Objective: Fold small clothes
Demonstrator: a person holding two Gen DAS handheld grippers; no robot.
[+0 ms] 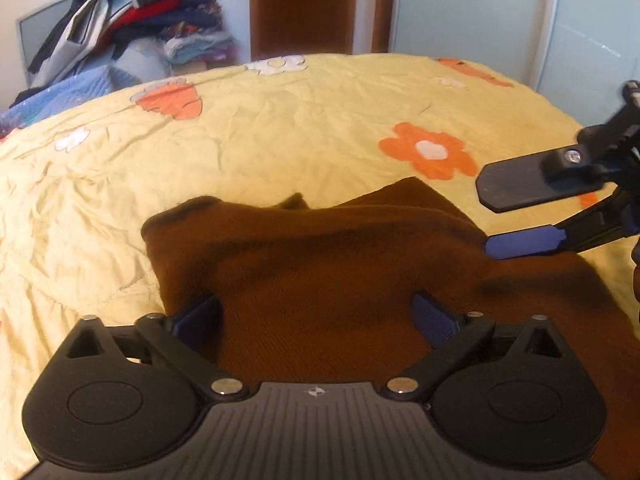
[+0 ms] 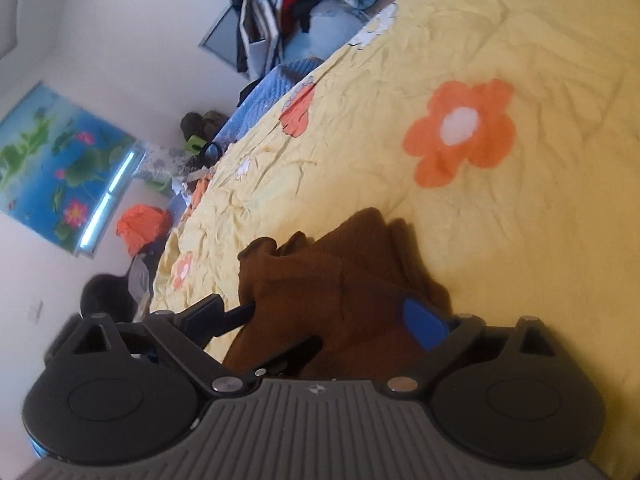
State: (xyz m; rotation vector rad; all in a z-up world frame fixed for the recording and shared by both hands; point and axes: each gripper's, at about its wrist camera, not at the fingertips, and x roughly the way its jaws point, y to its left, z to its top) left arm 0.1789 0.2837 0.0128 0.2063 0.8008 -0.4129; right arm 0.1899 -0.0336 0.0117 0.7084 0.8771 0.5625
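Brown knit garment (image 1: 320, 264) lying rumpled on yellow bedspread (image 1: 280, 128), fold approx. half done: we are spreading left gripper (image 1: 316, 316) and right gripper (image 2: 336, 320) wide over it, neither pinching.

Left claw (image 1: 316, 316) spread wide — right claw (image 2: 332, 316) spread wide too, rolled sideways

Brown garment (image 1: 320, 264) cut off below, blurred.

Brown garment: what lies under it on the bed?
The brown garment lies bunched on the yellow flowered bedspread, which shows all around it. Whether anything else sits beneath the cloth cannot be seen. Both the left gripper and the right gripper are open around its folds.
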